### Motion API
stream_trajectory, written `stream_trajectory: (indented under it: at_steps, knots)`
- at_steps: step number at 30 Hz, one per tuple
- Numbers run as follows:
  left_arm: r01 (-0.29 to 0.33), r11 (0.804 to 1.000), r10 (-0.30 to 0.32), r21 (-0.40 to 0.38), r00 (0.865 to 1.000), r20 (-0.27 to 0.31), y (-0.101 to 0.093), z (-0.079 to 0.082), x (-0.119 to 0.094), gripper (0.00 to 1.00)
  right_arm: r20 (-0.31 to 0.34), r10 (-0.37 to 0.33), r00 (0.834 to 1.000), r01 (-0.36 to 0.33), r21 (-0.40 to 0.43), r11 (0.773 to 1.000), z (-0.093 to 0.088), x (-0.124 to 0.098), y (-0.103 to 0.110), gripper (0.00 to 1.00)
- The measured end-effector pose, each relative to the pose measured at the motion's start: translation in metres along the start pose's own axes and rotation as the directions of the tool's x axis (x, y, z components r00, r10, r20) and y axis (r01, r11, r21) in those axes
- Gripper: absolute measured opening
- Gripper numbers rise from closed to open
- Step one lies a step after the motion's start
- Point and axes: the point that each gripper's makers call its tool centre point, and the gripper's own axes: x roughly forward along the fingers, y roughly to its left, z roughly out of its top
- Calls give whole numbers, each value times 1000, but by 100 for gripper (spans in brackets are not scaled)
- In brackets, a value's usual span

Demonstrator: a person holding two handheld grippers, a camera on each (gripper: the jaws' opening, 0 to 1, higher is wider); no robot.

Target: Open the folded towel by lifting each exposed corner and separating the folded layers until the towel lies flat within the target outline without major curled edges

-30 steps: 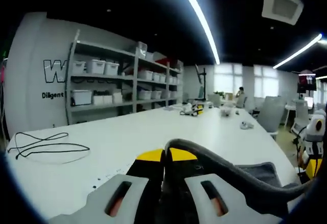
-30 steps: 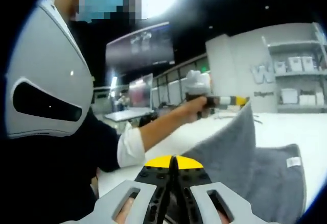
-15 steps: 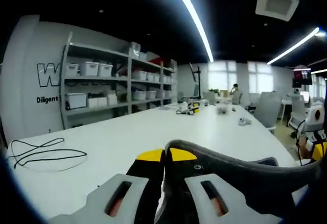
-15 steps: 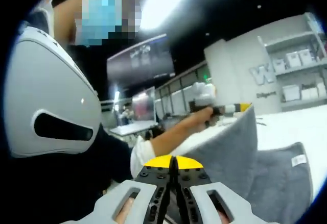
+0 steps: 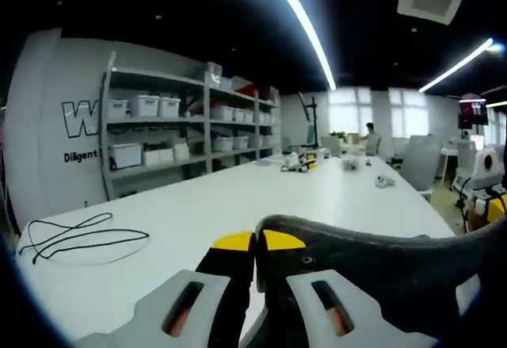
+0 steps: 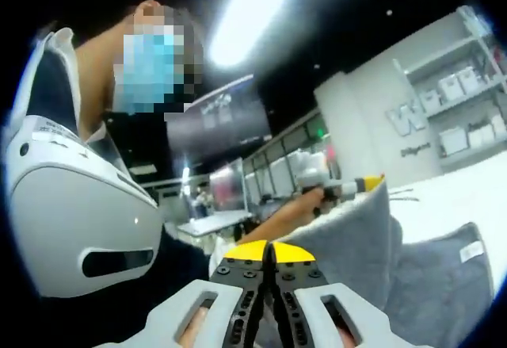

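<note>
We see the white table [image 5: 238, 197] stretching wide, a black cable [image 5: 79, 237] near its edge; the grey towel [image 6: 372, 245] hangs lifted, our left gripper [image 5: 255, 245] and right gripper [image 6: 269, 251] each clamped on its edge

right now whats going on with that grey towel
A person is unfolding a grey towel on a white table, with a hand-held gripper in each hand. The left hand-held gripper is shut on the towel's edge, as is the right hand-held gripper. Between them a layer of the towel is raised off the table, while the rest, with its small white label, lies lower. It isn't flat yet.
</note>
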Motion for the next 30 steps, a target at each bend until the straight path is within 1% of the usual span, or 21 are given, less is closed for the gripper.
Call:
stream_trajectory:
  at_steps: [4,10,15,20,24,30]
  knots:
    - [7,1000,-7,-1,1000,-1,-1,-1,-1,3,-5,6,1000,-6,7,1000,-1,0,0,0]
    - [-3,999,3,54,1000,4,0,-2,-1,3,13,18,1000,-19,31,999,4,3,0,0]
    - [-6,998,7,70,1000,-15,3,-4,-4,3,19,32,999,-32,42,999,4,8,3,0]
    - [-3,996,6,90,1000,-28,7,-7,-10,3,8,49,999,-50,47,998,1,15,5,0]
    - [-3,996,5,91,1000,-27,9,-6,-14,3,2,70,998,-70,44,997,1,22,10,0]
    - [-7,992,11,124,1000,-26,12,-3,-21,3,-7,94,996,-93,41,995,-1,29,14,0]
